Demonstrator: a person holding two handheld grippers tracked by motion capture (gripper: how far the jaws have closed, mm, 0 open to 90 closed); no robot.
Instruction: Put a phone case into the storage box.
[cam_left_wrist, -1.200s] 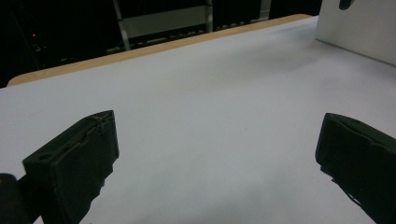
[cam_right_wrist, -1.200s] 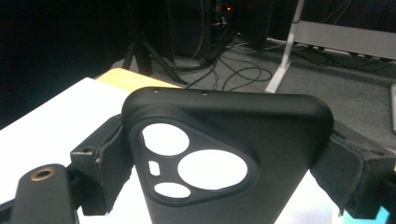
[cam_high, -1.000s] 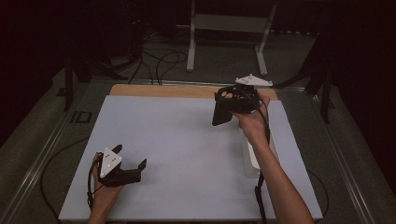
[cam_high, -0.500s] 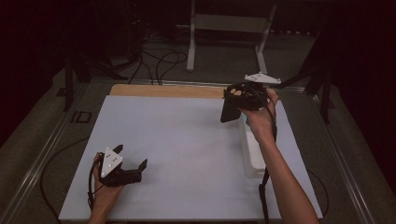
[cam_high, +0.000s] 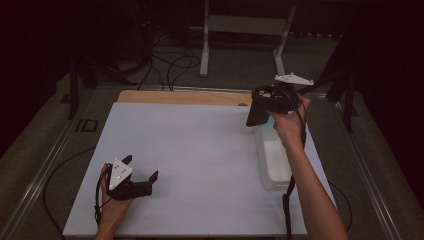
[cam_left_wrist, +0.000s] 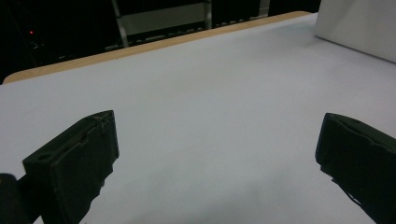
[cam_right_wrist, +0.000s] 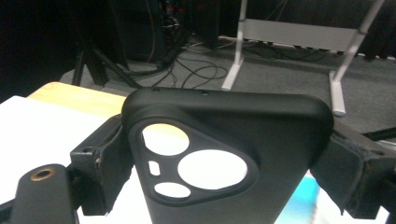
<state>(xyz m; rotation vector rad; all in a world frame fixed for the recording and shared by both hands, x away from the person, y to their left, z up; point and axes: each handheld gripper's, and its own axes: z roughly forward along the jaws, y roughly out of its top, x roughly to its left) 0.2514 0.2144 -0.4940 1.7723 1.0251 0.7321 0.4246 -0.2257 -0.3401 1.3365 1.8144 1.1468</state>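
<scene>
White-covered table (cam_high: 200, 150) with a wooden far edge, in a dark room; a clear plastic bin (cam_high: 274, 162) stood at its right side. Right gripper (cam_high: 270, 102), raised over the bin's far end, clamped a black phone case (cam_right_wrist: 224, 154) between its jaws. Left gripper (cam_high: 137, 175) rested near the table's front-left corner, jaws spread wide and holding nothing.

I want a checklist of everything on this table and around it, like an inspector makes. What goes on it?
Surface: white table top with a wooden strip along the far edge.
Job's things: black phone case, camera cutouts showing, held up above the table.
Clutter: clear plastic bin at the right edge.
Grippers: right gripper shut on the phone case; left gripper open, low over the near left of the table.
Cables: black cables on the floor beyond the table.
Surroundings: white metal stand on a dark floor.
</scene>
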